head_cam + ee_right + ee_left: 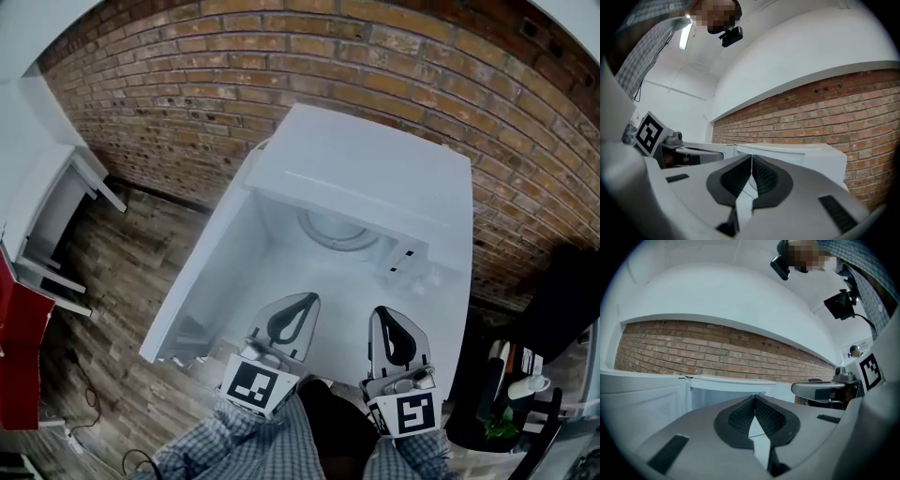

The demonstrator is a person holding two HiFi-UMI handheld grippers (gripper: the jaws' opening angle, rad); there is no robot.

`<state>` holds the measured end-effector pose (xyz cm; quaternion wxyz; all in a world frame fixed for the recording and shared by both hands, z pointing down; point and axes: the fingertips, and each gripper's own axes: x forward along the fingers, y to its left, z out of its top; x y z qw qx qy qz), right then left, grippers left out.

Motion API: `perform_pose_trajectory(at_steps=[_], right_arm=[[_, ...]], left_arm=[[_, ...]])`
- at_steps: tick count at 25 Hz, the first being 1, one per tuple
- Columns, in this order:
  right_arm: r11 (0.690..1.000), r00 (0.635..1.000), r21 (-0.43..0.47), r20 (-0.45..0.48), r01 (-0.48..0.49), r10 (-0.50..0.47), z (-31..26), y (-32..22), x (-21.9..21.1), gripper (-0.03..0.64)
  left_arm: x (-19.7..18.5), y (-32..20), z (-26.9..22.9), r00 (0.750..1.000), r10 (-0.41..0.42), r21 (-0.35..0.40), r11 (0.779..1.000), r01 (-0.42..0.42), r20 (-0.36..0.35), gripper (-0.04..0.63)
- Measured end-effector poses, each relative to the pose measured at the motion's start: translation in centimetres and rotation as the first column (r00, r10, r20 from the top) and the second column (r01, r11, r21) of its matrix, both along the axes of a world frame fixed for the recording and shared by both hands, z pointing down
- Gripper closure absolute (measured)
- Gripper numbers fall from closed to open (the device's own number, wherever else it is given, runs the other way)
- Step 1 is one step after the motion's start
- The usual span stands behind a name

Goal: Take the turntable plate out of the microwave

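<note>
A white microwave stands against the brick wall with its door swung open to the left. Inside, on the cavity floor, lies the round clear turntable plate, its far half hidden under the microwave's top. In the head view, my left gripper and right gripper are side by side in front of the opening, short of the plate. Both are shut with nothing between their jaws. The left gripper view has its shut jaws facing the open cavity. The right gripper view shows its shut jaws before the microwave body.
A brick wall runs behind the microwave. A white shelf unit and a red object stand at the left on the wood floor. At the right is a dark stand with small items. Cables lie on the floor.
</note>
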<state>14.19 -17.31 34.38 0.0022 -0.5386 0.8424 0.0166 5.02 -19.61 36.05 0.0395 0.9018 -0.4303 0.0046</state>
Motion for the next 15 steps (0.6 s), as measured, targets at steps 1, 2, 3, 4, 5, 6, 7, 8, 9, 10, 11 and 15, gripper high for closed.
perform_pose_trajectory(at_steps=[1,2,3,4,5,6,7,8,9,10,11,15], right_arm=[[1.0,1.0,-0.008,0.004,0.005,-0.005,0.2,-0.6,0.4,0.597],[1.0,1.0,-0.014,0.007,0.009,-0.009,0.3,-1.1,0.6,0.597],[1.0,1.0,-0.02,0.011,0.012,-0.012,0.4,-1.6,0.9,0.597],[1.0,1.0,-0.026,0.016,0.015,-0.014,0.6,-1.9,1.1,0.597],[0.999,1.0,-0.034,0.024,0.016,-0.015,0.8,-2.1,1.3,0.597],[0.999,0.999,-0.045,0.036,0.015,-0.014,1.1,-2.3,1.5,0.597],[0.998,0.998,-0.061,0.055,0.014,-0.01,1.4,-2.5,1.7,0.597],[0.997,0.997,-0.075,0.079,0.012,-0.006,1.5,-2.7,1.9,0.597],[0.996,0.995,-0.084,0.1,0.01,-0.001,1.6,-3.1,2.2,0.597],[0.996,0.994,-0.088,0.109,0.007,0.003,1.7,-3.4,2.3,0.597],[0.996,0.994,-0.09,0.108,0.003,0.007,1.8,-3.8,2.5,0.597],[0.994,0.995,-0.108,0.097,-0.021,0.031,2.4,-4.9,2.9,0.597]], left_arm=[[0.3,-0.6,0.4,1.0,0.008,-0.035,0.999,-0.009,-0.014,0.586],[0.7,-1.1,0.6,0.999,0.018,-0.064,0.998,-0.021,-0.037,0.586],[1.1,-1.7,0.8,0.998,0.027,-0.088,0.996,-0.032,-0.06,0.586],[1.4,-2.2,1.0,0.996,0.036,-0.111,0.993,-0.045,-0.078,0.586],[1.8,-2.6,1.3,0.994,0.05,-0.136,0.989,-0.062,-0.093,0.586],[2.2,-3.0,1.8,0.991,0.071,-0.168,0.982,-0.089,-0.111,0.586],[2.7,-3.3,2.2,0.985,0.102,-0.206,0.97,-0.13,-0.14,0.586],[3.2,-3.7,2.6,0.973,0.137,-0.247,0.952,-0.181,-0.184,0.586],[3.6,-4.0,2.9,0.956,0.167,-0.287,0.929,-0.235,-0.242,0.586],[3.9,-4.6,3.2,0.935,0.18,-0.323,0.904,-0.28,-0.307,0.586],[3.9,-5.2,3.6,0.915,0.17,-0.355,0.883,-0.306,-0.366,0.586],[2.3,-8.5,6.5,0.898,0.002,-0.483,0.842,-0.239,-0.441,0.584]])
